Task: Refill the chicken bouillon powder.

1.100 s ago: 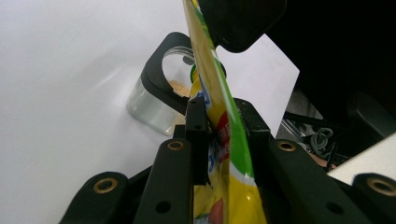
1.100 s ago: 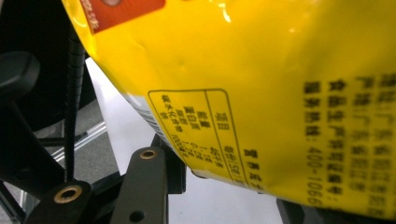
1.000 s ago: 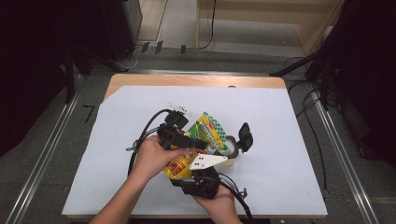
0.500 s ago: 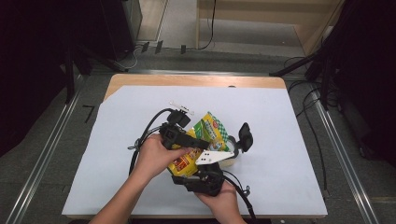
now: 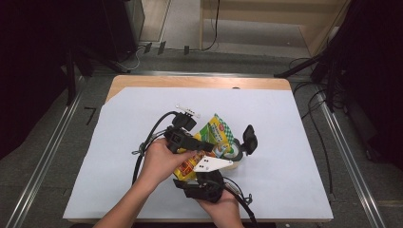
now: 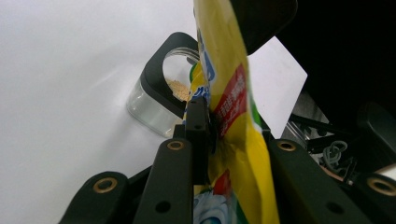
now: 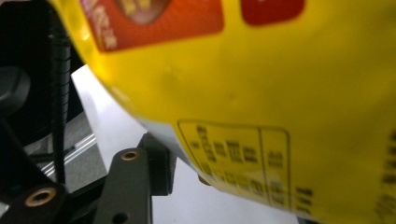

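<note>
My left gripper [image 5: 202,145] has its jaws clamped on the yellow pouch [image 6: 233,116], which tilts mouth-down over the open jar [image 6: 161,100] on the desk [image 5: 294,142]. My right gripper [image 5: 204,183] (closely blurred) seems to pinch the pouch's lower end.

A white sheet [image 5: 294,142] covers most of a wooden table [image 5: 199,81], whose bare top shows along the far edge and at the far left corner. Metal rails [image 5: 45,156] run along the grey floor on both sides of the table, and black cables [image 5: 316,118] trail over the floor to the right. Beyond the table stands a pale wooden frame [image 5: 266,9], with dark equipment [image 5: 119,23] to its left.
</note>
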